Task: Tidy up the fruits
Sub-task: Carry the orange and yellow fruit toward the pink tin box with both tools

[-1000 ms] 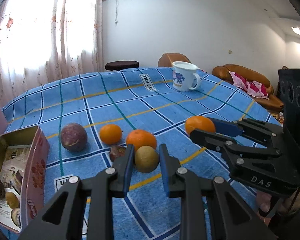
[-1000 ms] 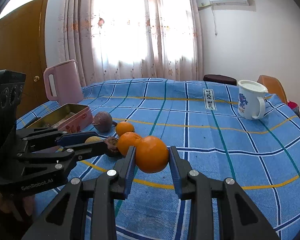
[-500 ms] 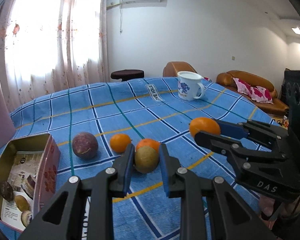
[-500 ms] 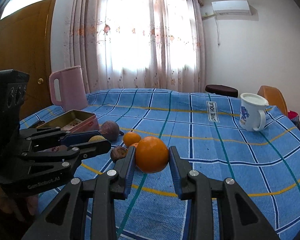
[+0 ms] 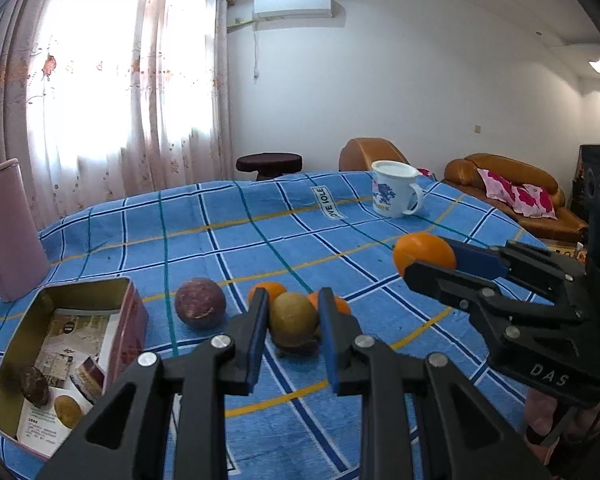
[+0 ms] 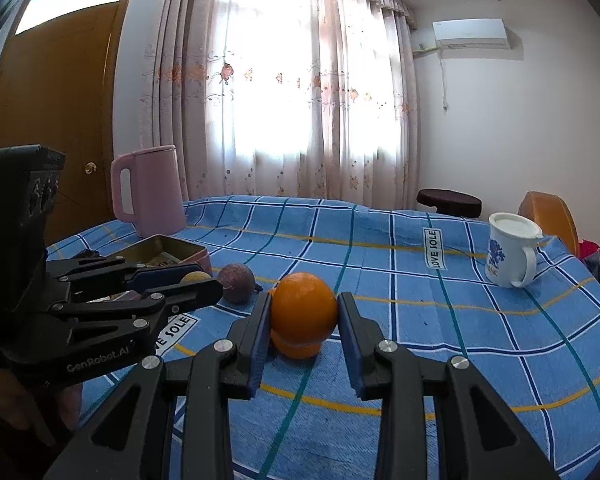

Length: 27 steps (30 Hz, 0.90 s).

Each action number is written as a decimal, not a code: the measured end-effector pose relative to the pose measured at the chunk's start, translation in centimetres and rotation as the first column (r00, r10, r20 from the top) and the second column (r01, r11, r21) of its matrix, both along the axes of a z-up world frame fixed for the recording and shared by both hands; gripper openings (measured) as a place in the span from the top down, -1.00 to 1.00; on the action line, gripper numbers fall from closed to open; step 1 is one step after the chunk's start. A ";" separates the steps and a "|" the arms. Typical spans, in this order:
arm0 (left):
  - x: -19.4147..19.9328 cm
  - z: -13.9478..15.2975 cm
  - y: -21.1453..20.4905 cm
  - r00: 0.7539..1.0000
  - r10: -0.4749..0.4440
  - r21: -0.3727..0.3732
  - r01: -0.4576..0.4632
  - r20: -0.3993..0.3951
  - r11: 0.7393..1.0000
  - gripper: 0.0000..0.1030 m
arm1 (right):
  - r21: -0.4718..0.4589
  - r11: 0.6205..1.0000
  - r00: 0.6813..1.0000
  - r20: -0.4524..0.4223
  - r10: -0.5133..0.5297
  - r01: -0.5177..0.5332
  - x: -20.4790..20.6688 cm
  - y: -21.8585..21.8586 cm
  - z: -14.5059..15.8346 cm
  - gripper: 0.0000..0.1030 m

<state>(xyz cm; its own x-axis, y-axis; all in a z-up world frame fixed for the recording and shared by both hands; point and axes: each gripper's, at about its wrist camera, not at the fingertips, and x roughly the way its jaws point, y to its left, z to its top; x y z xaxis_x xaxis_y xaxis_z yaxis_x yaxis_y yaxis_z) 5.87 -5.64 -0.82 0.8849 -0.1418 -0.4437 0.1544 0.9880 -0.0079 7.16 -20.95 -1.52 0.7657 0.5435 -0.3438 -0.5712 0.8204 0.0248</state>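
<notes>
My left gripper [image 5: 292, 316] is shut on a yellow-green round fruit [image 5: 293, 318] and holds it above the blue checked tablecloth [image 5: 260, 240]. My right gripper [image 6: 303, 316] is shut on an orange [image 6: 303, 306], also lifted; it shows in the left wrist view [image 5: 422, 250]. On the cloth lie a purple passion fruit [image 5: 199, 307], two oranges [image 5: 266, 290] and a small dark fruit [image 5: 296, 347] under the held one. An open tin box [image 5: 60, 356] at the left holds several small fruits.
A pink kettle [image 6: 148, 192] stands at the far left beyond the tin. A white flowered mug [image 6: 510, 254] stands at the far right of the table. A dark stool [image 6: 448, 202] and brown sofa [image 5: 512, 192] are beyond the table edge.
Both grippers have risen with their fruits and pulled back a little; the table fruits now sit lower and farther in view. Both stay shut.
</notes>
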 end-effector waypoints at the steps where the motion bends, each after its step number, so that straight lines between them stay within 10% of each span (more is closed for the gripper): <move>1: -0.1 0.0 0.2 1.000 0.003 -0.001 -0.003 0.002 1.000 0.49 | 0.001 1.000 1.000 0.003 0.003 -0.003 0.0 0.2 0.1 0.33; 27: -1.7 0.3 7.3 0.993 0.120 -0.078 -0.118 0.017 0.990 0.49 | -0.074 0.988 0.989 0.047 0.138 -0.134 0.2 7.7 2.1 0.33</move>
<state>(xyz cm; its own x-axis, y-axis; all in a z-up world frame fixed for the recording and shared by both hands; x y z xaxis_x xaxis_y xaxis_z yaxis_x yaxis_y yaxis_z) 4.16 1.68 -0.53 0.9068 -0.0675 -0.4160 0.0365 0.9960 -0.0821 7.40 -13.23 0.60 0.7043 0.6194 -0.3469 -0.6764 0.7339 -0.0630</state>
